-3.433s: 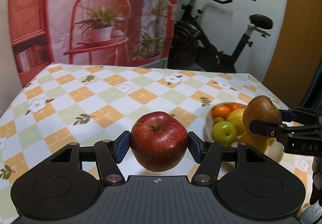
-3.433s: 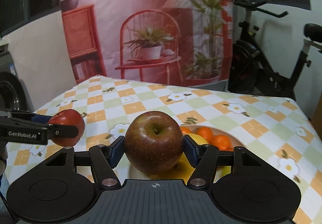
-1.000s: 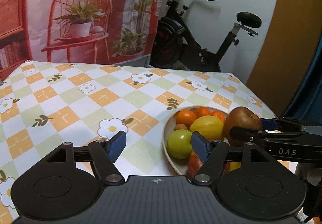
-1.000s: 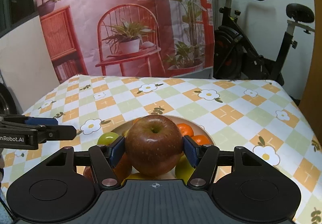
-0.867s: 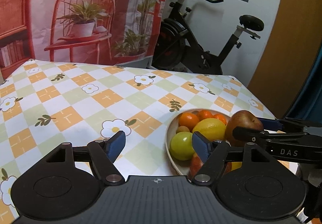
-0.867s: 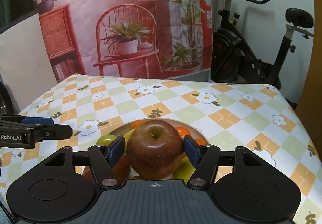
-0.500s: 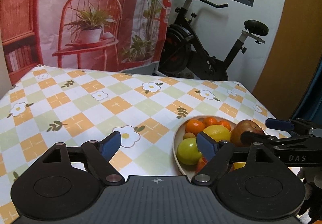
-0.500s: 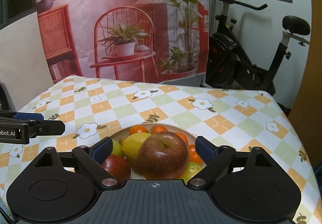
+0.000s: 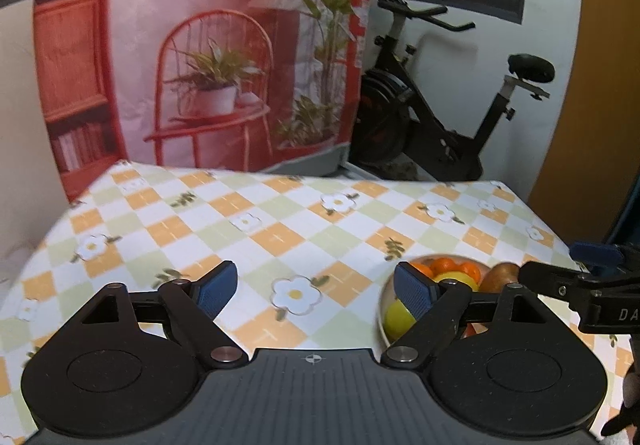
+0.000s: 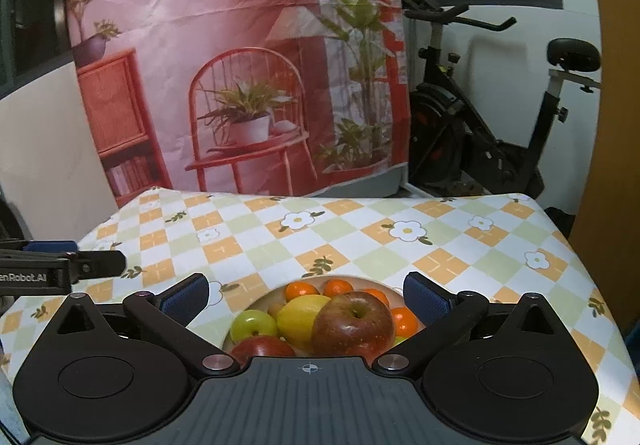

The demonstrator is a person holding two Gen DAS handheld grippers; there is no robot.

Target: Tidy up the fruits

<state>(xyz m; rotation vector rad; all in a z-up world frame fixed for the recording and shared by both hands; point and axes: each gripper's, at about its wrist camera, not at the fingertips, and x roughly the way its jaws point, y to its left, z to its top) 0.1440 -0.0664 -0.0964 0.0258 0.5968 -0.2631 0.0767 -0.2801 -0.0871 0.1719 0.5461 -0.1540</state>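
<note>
A shallow beige bowl on the checked tablecloth holds a brownish-red apple on top, a red apple, a green apple, a lemon and several oranges. My right gripper is open and empty, just above and behind the bowl. My left gripper is open and empty over the cloth, left of the bowl. The right gripper's finger shows at the right of the left wrist view, the left gripper's finger at the left of the right wrist view.
The table has a checked floral cloth. Behind it hangs a pink printed backdrop, with an exercise bike at the back right. An orange wall stands to the right.
Both grippers let go of their apples into the bowl: the left earlier, the right within the last second. Both have since opened wide and drawn up and back from the bowl.
</note>
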